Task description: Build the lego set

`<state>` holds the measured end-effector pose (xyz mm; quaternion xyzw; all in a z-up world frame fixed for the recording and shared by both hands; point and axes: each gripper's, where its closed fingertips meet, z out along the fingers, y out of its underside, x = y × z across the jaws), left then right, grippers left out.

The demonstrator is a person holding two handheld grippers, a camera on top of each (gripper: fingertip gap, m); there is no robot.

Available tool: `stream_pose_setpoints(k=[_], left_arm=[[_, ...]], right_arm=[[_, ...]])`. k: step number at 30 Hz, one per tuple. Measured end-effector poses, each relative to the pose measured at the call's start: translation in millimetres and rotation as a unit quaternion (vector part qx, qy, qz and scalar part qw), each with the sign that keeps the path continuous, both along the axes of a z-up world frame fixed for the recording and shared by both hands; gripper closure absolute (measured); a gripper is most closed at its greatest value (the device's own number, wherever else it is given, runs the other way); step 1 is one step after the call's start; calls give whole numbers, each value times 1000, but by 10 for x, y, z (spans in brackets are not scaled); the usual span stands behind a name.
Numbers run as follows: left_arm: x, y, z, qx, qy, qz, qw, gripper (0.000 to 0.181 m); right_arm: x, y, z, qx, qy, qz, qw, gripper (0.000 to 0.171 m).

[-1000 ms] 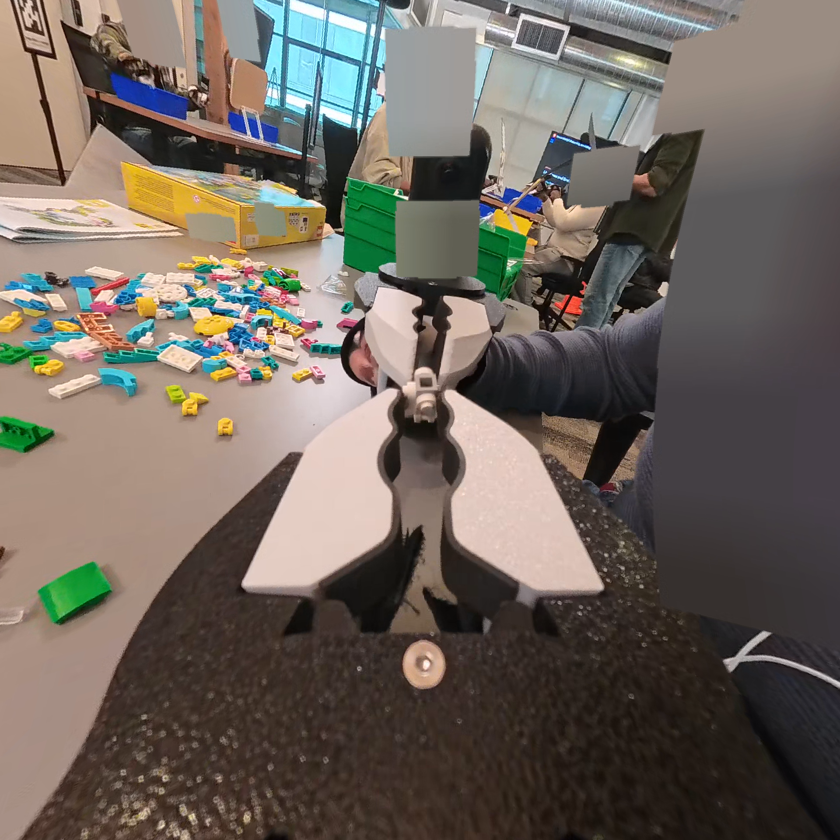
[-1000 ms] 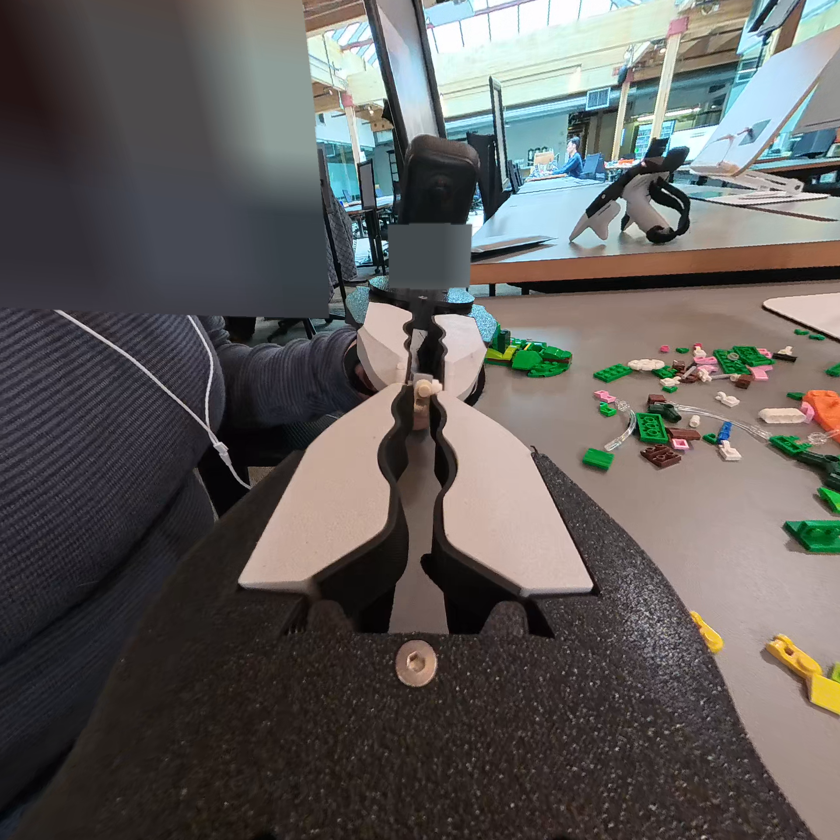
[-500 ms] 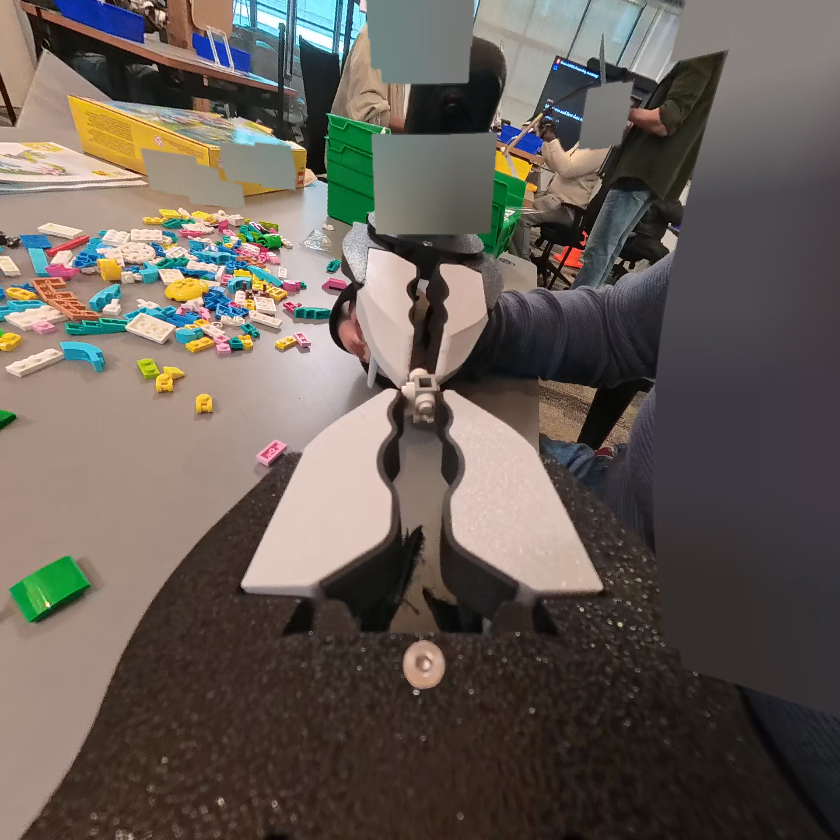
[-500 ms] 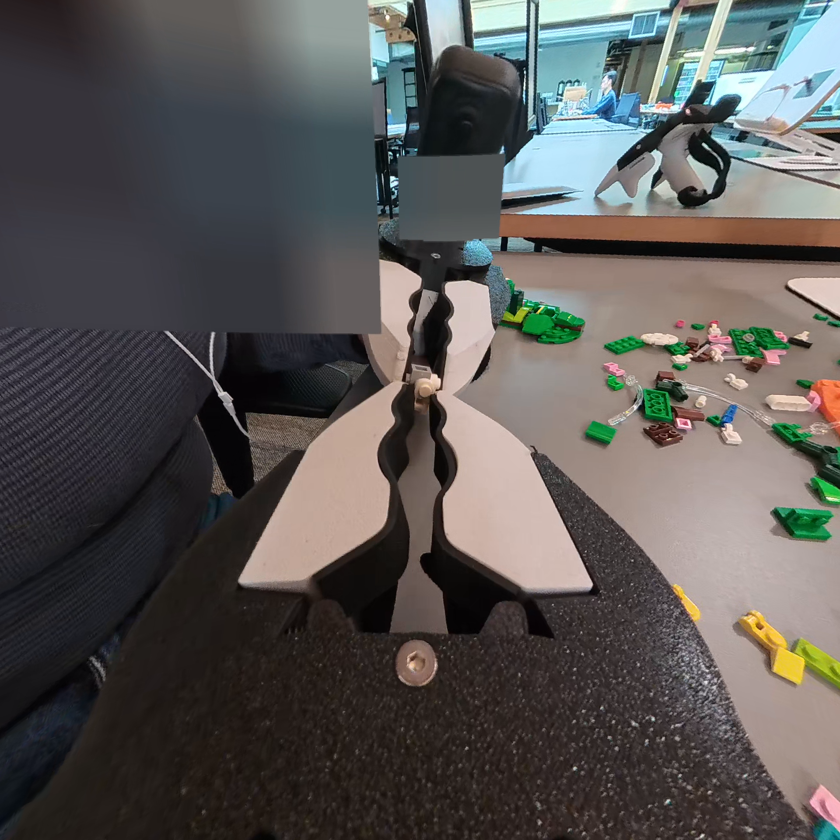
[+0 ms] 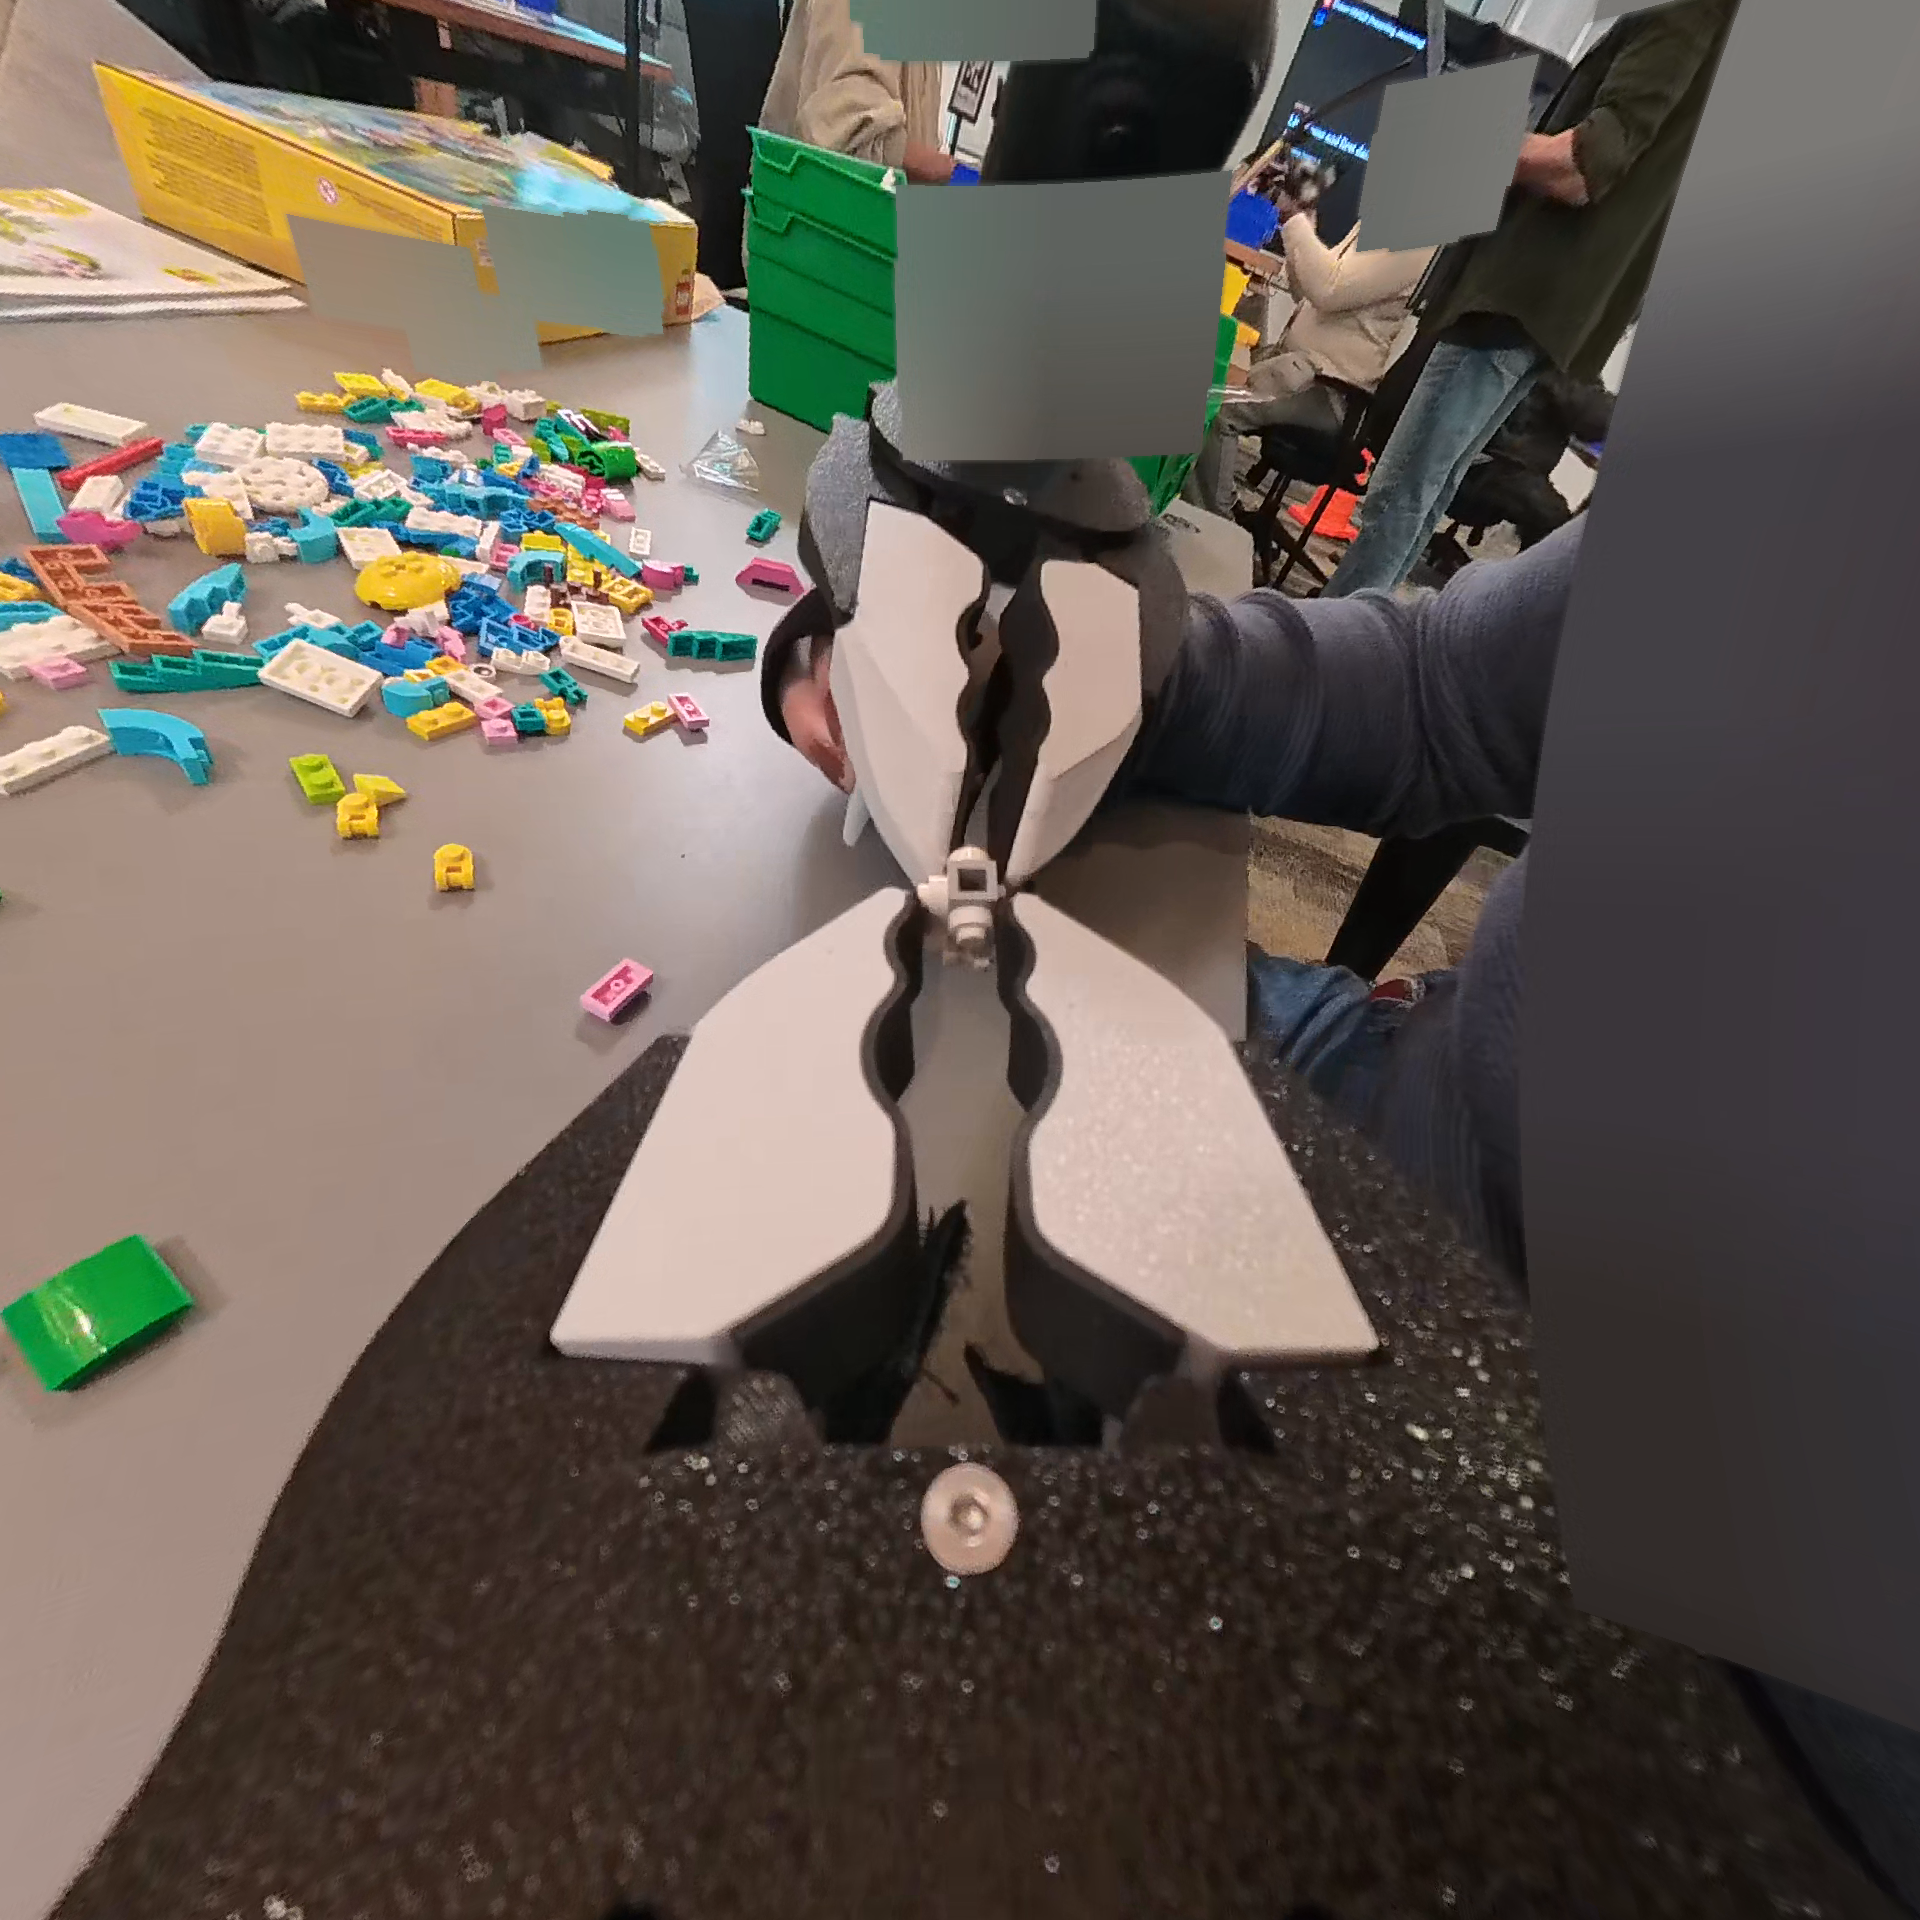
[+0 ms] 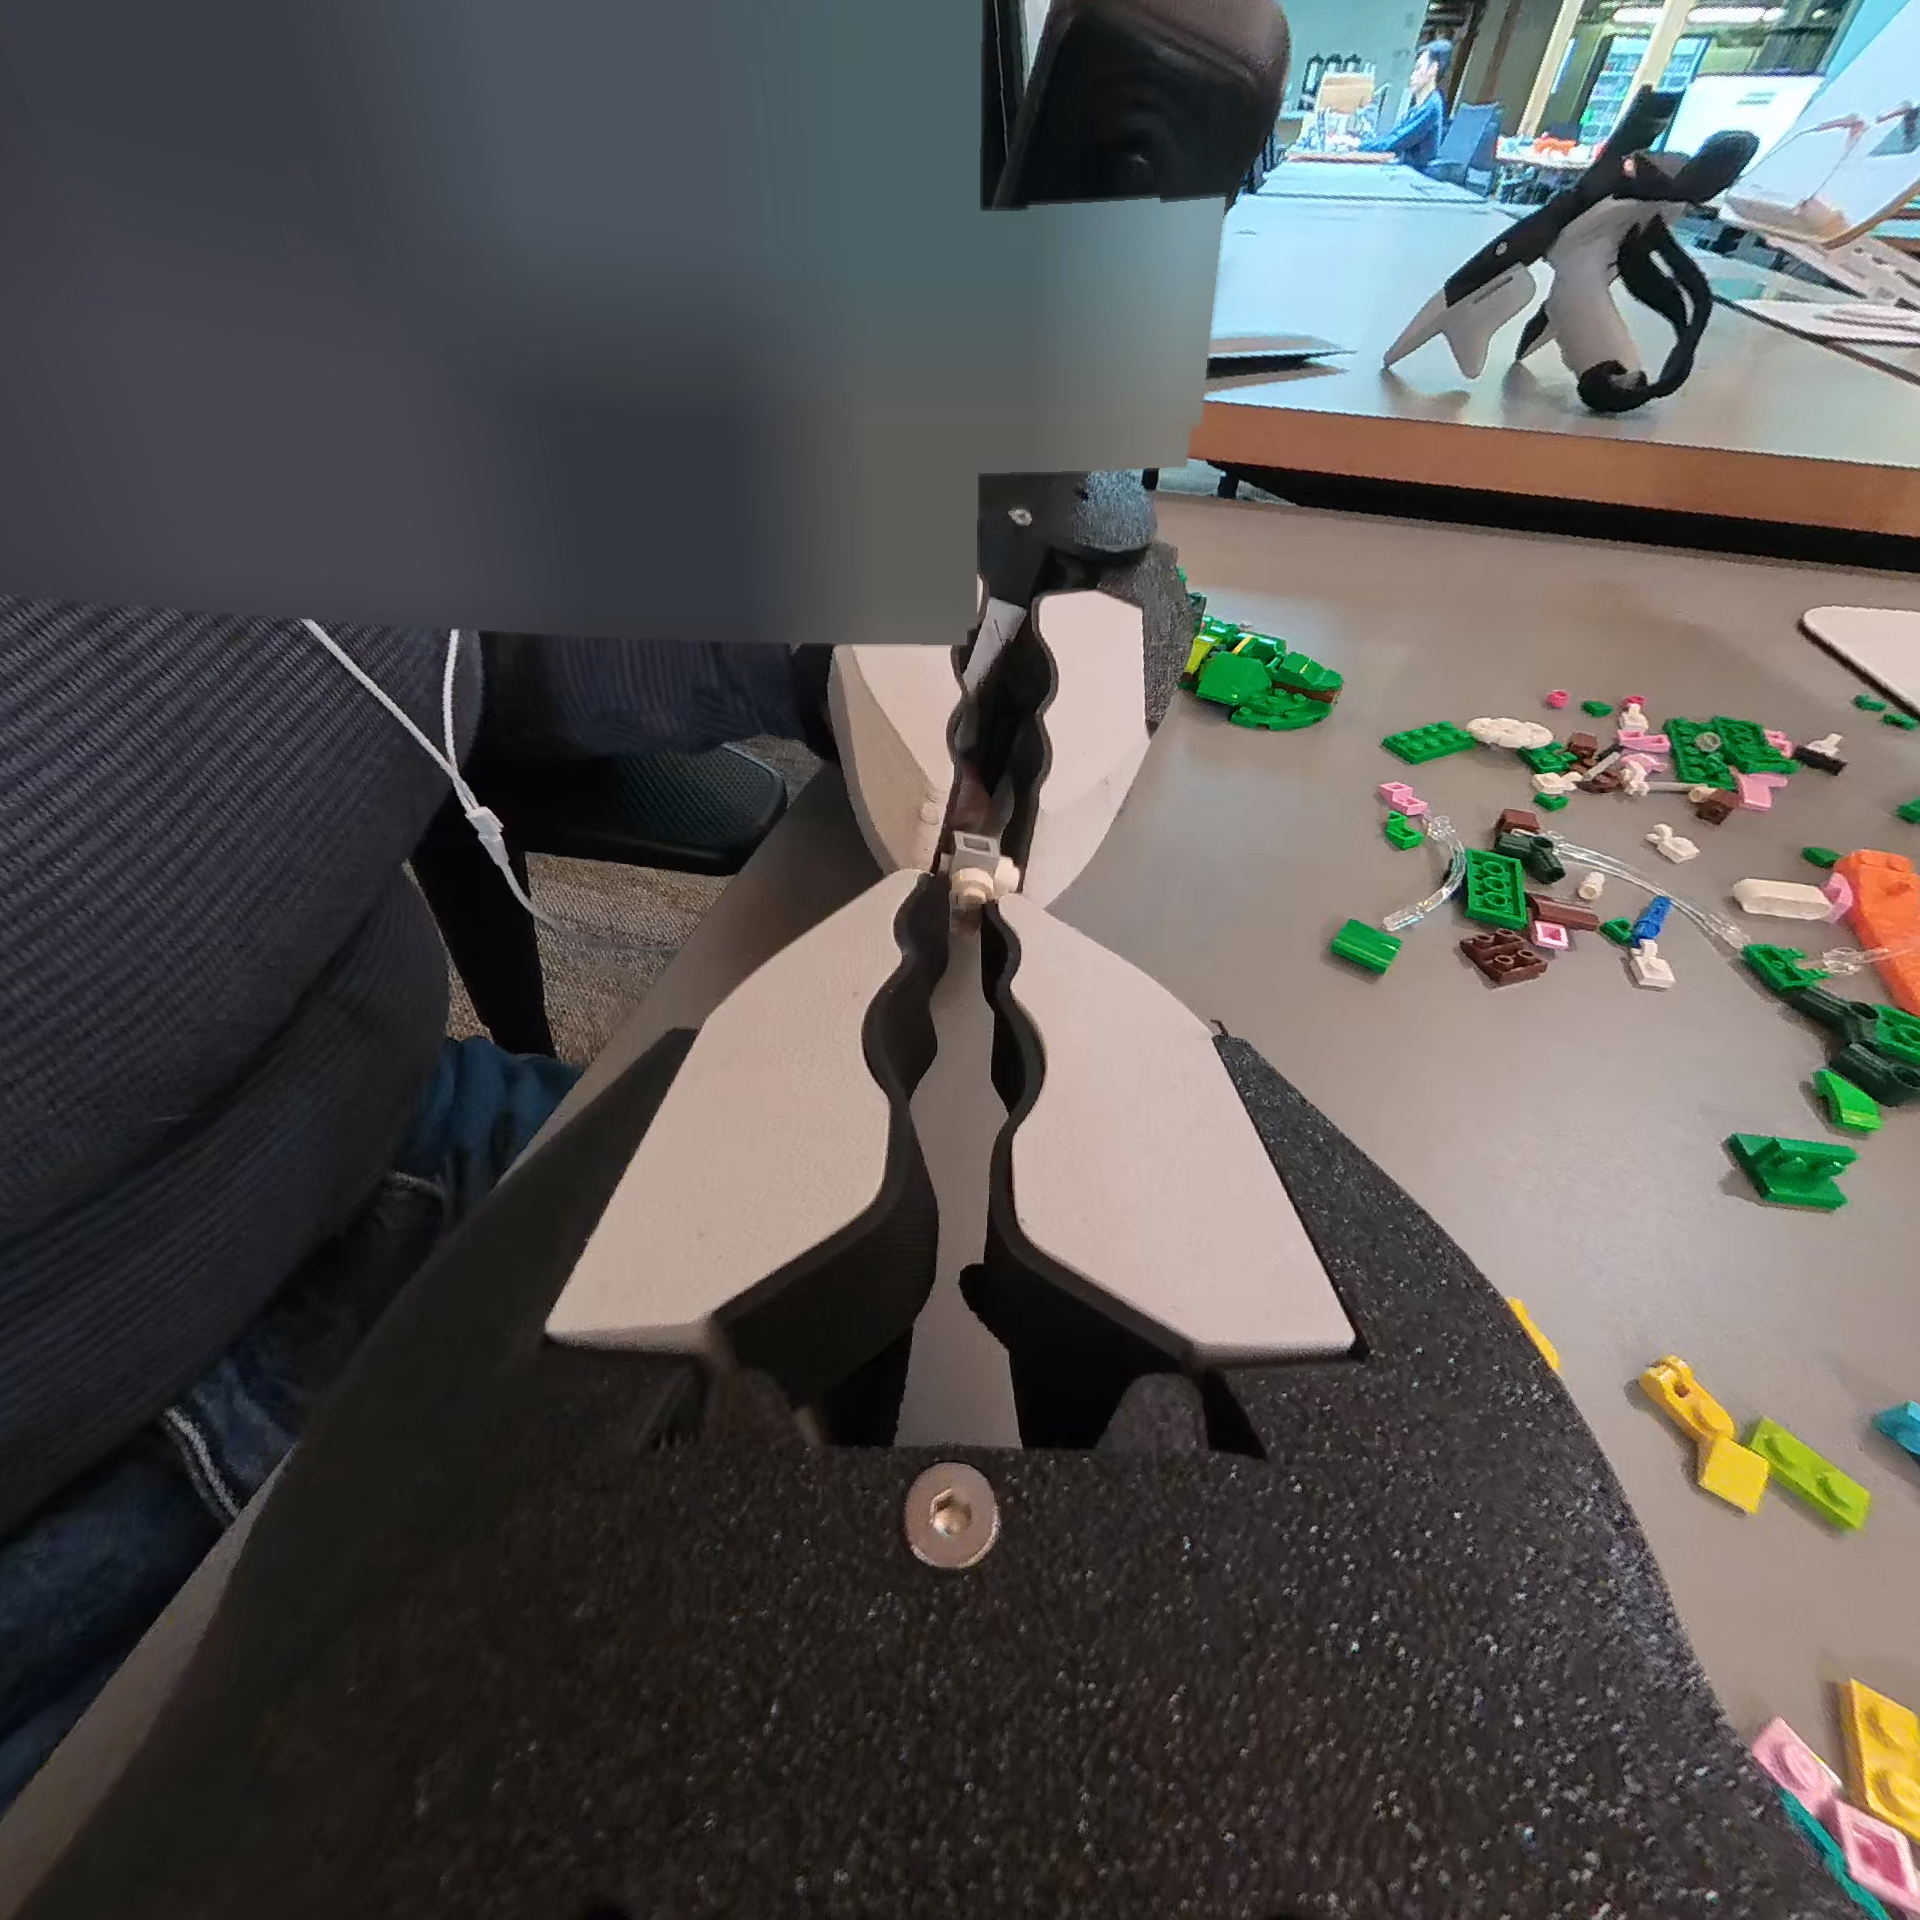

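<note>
Fingers of left gripper (image 5: 961, 920) and right gripper (image 6: 971, 902) tip to tip above near desk (image 5: 312, 1039) edge, both clenched on small white Lego assembly (image 5: 964, 902).

A small white lego assembly (image 5: 966, 906) is held in the air above the near edge of the grey tabletop (image 5: 312, 1039), pinched between the tips of the left gripper (image 5: 961, 925) and the right gripper (image 6: 971, 899), which meet nose to nose. It consists of a little cube-shaped piece with a square hole in its face and a short round-studded piece joined to it. Loose lego pieces (image 5: 343, 582) in blue, yellow, white and pink lie scattered toward one far side of the tabletop, and green, brown and pink pieces (image 6: 1621, 831) toward the other side.
</note>
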<state>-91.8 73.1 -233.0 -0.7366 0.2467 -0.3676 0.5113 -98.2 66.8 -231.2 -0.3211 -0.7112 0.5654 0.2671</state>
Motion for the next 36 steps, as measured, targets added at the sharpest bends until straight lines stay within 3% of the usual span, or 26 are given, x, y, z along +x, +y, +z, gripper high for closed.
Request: stream_pose_setpoints(k=[6,14,24,36], left_arm=[[56,-46,-84,-20,25,-25,999,168],[104,-78,-199,-37,68,-41,996,168],[63,-89,-553,-77,203,-36,975,169],[56,-100,-654,-88,240,-40,966,169]], right_arm=[[59,-46,-82,24,-48,39,998,165],[123,-71,-211,129,-134,71,980,165],[138,-46,-590,297,-271,104,910,165],[138,-47,-681,331,-294,109,890,166]])
